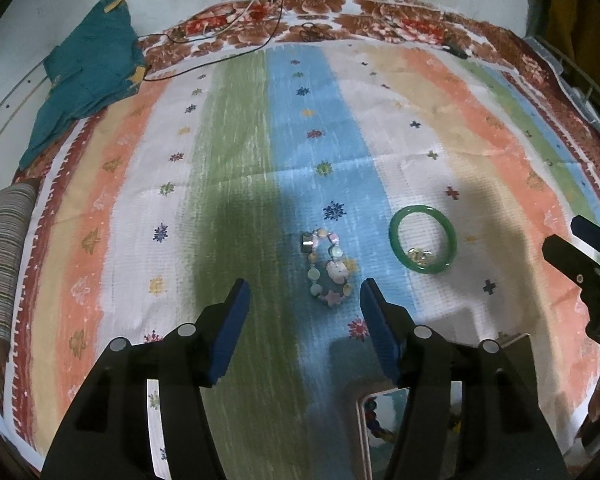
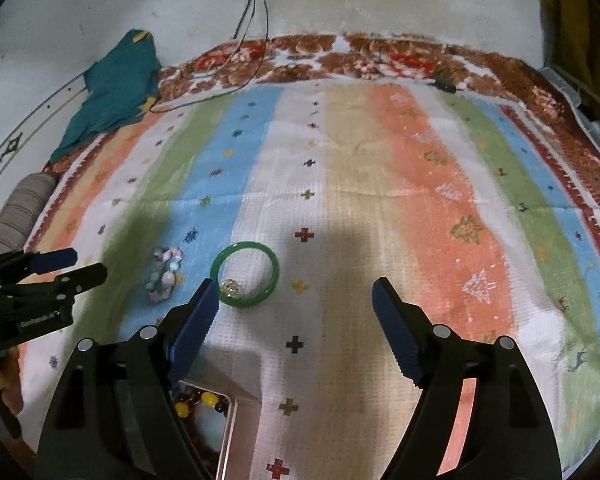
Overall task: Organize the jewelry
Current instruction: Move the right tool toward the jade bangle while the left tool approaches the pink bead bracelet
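Observation:
A pastel beaded bracelet [image 1: 329, 268] lies on the striped cloth just beyond my left gripper [image 1: 305, 294], whose blue pads stand open with nothing between them. To its right lies a green bangle [image 1: 422, 239] with a small sparkly ring [image 1: 418, 256] inside it. In the right wrist view the green bangle [image 2: 245, 275] and the ring [image 2: 231, 287] sit just past the left fingertip of my right gripper [image 2: 294, 292], which is open and empty. The beaded bracelet [image 2: 165, 270] lies left of the bangle. A box [image 2: 224, 432] holding beads sits under my right gripper; the same box [image 1: 362, 412] shows under my left one.
A teal cloth [image 1: 90, 76] lies at the far left corner, with cables [image 1: 260, 36] trailing over the floral border. A striped roll [image 1: 4, 264] rests at the left edge. Each gripper appears at the side of the other's view: right gripper [image 1: 580, 256], left gripper [image 2: 66, 266].

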### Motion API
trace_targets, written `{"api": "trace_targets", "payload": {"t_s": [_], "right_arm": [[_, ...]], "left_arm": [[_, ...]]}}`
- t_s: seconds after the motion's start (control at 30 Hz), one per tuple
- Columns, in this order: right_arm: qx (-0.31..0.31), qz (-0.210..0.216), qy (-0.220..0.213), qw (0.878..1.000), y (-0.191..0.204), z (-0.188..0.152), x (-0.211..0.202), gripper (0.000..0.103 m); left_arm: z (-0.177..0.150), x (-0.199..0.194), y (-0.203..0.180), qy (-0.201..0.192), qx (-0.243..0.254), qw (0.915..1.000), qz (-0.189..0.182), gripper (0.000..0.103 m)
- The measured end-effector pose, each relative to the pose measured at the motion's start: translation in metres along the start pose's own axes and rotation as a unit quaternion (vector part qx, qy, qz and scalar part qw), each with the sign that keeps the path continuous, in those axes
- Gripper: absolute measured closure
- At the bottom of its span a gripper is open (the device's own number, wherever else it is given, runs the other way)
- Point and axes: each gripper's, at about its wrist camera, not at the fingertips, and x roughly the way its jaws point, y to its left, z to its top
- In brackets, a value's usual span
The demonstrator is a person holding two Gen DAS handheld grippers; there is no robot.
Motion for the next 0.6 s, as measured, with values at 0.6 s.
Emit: {"api": "trace_targets", "payload": {"t_s": [0.6], "right_arm": [[-0.001, -0.014, 0.018, 1.000, -0.004, 0.010, 0.036, 0.024]], "left_arm": [[0.006, 0.044, -0.004, 0.038, 0.014, 0.9992, 0.002, 0.043]]}}
